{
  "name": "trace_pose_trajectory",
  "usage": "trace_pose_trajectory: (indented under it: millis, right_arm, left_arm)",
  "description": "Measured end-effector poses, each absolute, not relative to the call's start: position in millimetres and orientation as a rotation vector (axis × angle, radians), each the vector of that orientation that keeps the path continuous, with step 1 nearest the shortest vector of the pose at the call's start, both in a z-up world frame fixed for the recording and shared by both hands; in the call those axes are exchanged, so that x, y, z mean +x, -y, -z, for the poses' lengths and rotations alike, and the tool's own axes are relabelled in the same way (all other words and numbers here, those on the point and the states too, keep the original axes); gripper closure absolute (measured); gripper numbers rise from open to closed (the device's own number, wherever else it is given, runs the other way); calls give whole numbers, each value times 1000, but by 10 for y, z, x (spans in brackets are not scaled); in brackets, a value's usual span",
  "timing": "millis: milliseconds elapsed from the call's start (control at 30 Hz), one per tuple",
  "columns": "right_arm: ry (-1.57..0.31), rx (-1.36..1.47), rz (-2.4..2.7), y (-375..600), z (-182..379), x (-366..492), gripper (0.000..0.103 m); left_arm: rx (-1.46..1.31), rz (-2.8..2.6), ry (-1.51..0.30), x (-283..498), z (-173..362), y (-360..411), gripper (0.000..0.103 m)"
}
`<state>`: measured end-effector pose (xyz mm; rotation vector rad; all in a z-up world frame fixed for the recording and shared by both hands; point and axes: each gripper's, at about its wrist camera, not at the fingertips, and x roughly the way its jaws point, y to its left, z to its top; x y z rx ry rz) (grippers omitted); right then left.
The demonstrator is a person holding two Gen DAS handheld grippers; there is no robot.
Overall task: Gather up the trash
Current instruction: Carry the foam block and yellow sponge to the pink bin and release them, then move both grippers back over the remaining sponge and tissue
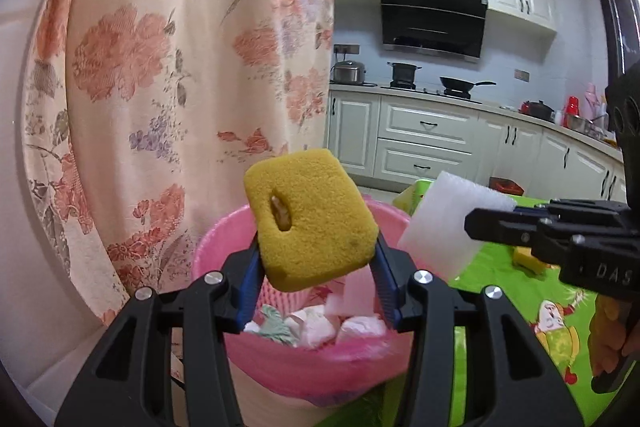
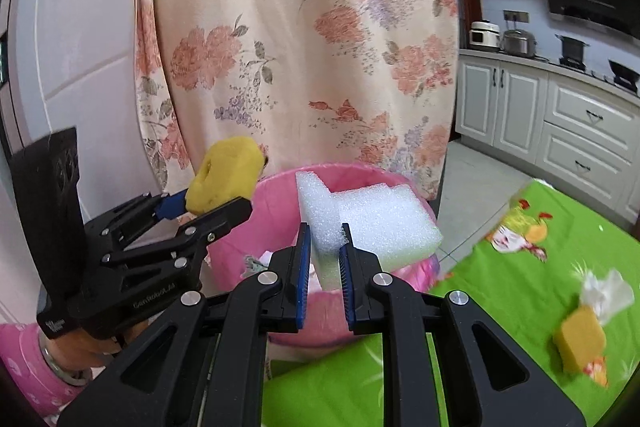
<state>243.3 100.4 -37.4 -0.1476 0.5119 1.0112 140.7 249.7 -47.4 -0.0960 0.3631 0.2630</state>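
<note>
Pink bin (image 1: 224,259) base hidden; table scraps (image 2: 592,315) blurred.

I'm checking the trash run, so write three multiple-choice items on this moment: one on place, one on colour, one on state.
1. Where is the yellow sponge?
A. Above the pink bin
B. On the kitchen counter
C. On the floor

2. What colour is the foam block in the right gripper?
A. Blue
B. White
C. Red

3. How is the left gripper set?
A. Open and empty
B. Lying on the table
C. Shut on the yellow sponge

Key: 1 A, the bin's opening shows right under it. 2 B, it is plain white. 3 C, both pads press its sides.
</note>
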Motion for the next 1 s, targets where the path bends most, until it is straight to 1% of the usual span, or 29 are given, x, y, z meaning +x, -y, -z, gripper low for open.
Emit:
trace_pose_trajectory:
  millis: [200,267,300,333,367,400,467,500,567,633,767,1000]
  right_arm:
    - [-514,-213,-1027,-1198,433,2514,86]
    - [-529,-210,-1027,-1205,457,2558,85]
    - [-532,-206,-1027,-1193,467,2568,79]
    - [-540,-193,-1030,-1166,483,2584,61]
    - [-539,-181,-1028,-1139,490,2592,49]
    - [-522,-164,-1021,-1078,493,2586,41]
    - [-523,-147,-1018,-999,494,2581,41]
    - [-519,-139,-1016,-947,494,2567,41]
    - [-508,-134,-1005,-847,491,2527,41]
    - [-495,-134,-985,-725,501,2471,41]
    - [-493,-120,-934,-420,581,2379,41]
    - [-519,-57,-851,105,773,2320,40]
  left_arm:
    - [-78,-276,-383,1562,503,-2682,52]
    - [-83,-281,-395,1598,535,-2742,46]
    - [-82,-287,-399,1610,547,-2761,38]
    - [-81,-298,-399,1616,569,-2791,32]
    - [-82,-300,-398,1619,582,-2812,30]
    - [-84,-302,-398,1609,597,-2821,28]
    - [-81,-315,-406,1587,633,-2828,27]
    - [-81,-329,-409,1567,645,-2827,25]
    - [-92,-352,-395,1476,655,-2794,17]
    - [-95,-374,-376,1381,648,-2723,4]
    - [-78,-347,-372,1274,649,-2474,5]
    - [-39,-239,-373,1267,683,-1825,5]
